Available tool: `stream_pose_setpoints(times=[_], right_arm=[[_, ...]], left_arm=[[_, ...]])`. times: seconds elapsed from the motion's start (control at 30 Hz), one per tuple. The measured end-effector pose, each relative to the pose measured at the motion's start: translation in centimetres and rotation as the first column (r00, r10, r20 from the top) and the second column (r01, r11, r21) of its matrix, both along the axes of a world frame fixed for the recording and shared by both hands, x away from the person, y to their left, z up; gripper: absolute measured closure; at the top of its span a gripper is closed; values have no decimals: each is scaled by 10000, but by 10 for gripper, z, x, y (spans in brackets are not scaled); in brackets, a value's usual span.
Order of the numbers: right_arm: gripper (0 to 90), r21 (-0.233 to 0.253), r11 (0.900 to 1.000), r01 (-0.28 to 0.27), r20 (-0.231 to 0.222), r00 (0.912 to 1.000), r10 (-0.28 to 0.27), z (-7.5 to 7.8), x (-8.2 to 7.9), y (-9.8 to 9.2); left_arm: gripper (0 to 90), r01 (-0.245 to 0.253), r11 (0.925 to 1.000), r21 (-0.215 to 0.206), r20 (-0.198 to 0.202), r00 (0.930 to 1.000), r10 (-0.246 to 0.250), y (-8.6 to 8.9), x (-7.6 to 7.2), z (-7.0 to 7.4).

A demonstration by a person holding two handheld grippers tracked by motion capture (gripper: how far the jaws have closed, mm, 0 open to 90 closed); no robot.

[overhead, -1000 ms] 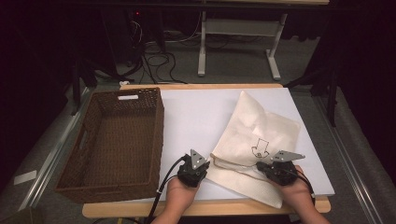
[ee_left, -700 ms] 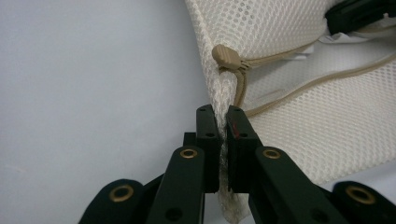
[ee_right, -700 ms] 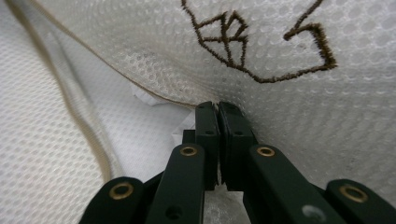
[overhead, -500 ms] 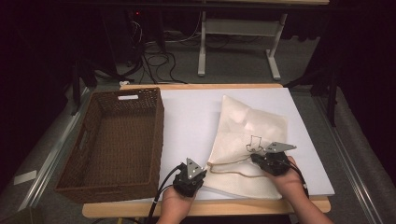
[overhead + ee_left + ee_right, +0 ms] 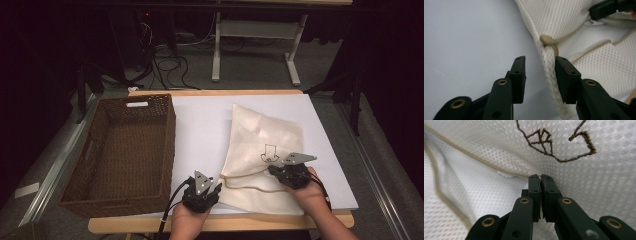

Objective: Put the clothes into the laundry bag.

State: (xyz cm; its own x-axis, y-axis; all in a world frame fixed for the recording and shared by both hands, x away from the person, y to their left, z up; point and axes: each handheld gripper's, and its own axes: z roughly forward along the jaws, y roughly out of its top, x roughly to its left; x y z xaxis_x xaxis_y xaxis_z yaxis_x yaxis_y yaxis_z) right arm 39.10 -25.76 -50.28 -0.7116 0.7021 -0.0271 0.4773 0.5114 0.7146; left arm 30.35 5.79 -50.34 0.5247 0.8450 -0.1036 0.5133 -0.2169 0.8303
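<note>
While bag (image 5: 260,150) lies on white table (image 5: 200,125) | dark room, cables (image 5: 165,65)

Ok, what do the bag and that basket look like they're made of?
The bag looks like cream mesh fabric, matte: the right gripper view shows a fine honeycomb weave with a dark stitched emblem and a tan drawcord. The basket seems woven wicker or rattan, dark brown, judging by its ribbed walls; synthetic weave can't be ruled out.

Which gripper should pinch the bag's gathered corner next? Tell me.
Left. The left gripper is open with the mesh bag's gathered corner between its jaws, while the right gripper is already shut on the bag's hem.
</note>
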Motion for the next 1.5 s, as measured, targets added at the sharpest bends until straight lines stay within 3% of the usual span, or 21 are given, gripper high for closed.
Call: stream_pose_setpoints(times=[0.2,0.33,0.4,0.53,0.63,0.7,0.8,0.9,1.03,1.17,1.23,1.4,1.43,1.5], right_arm=[[853,180,9997,-162,73,9998,161,5,-19,-8],[749,304,9995,-120,52,9999,118,6,-34,-15],[702,567,9984,-44,217,9998,32,11,-42,-21],[623,1201,9911,568,652,9958,-649,26,-58,-37],[578,1383,9805,1399,766,9855,-1514,29,-63,-53],[535,1344,9718,1937,642,9769,-2036,25,-63,-62],[468,1168,9564,2676,278,9618,-2724,18,-60,-72],[433,973,9477,3040,34,9521,-3058,9,-53,-79],[409,968,9413,3234,-489,9461,-3200,1,-47,-82],[418,805,9474,3096,-669,9501,-3048,-6,-43,-77],[470,800,9511,2985,-616,9538,-2941,-6,-43,-75],[820,442,9686,2447,-424,9691,-2429,-4,-44,-69],[870,464,9698,2393,-431,9705,-2374,-2,-44,-69],[886,495,9714,2323,-275,9725,-2312,1,-43,-67]], left_arm=[[560,-200,9995,-226,257,9995,206,0,4,4],[548,-306,9990,-316,426,9986,319,-1,6,5],[548,-405,9984,-386,542,9976,425,0,8,7],[532,-471,9944,-944,506,9974,521,1,14,10],[503,-405,9926,-1143,345,9984,447,-4,25,9],[478,-280,9944,-1019,121,9995,294,-9,35,7],[482,11,9951,-985,-565,9984,-67,-14,47,-1],[504,9,9935,-1141,-1220,9924,-149,-14,54,-9],[609,108,9956,-932,-1308,9911,-230,-14,52,-12],[702,133,9971,-747,-1372,9903,-235,-16,50,-14],[738,160,9978,-639,-1367,9903,-246,-16,49,-15],[790,188,9993,-338,-1100,9937,-224,-17,44,-14],[791,173,9993,-339,-999,9948,-207,-16,42,-13],[793,95,9993,-362,-832,9965,-125,-15,40,-11]])
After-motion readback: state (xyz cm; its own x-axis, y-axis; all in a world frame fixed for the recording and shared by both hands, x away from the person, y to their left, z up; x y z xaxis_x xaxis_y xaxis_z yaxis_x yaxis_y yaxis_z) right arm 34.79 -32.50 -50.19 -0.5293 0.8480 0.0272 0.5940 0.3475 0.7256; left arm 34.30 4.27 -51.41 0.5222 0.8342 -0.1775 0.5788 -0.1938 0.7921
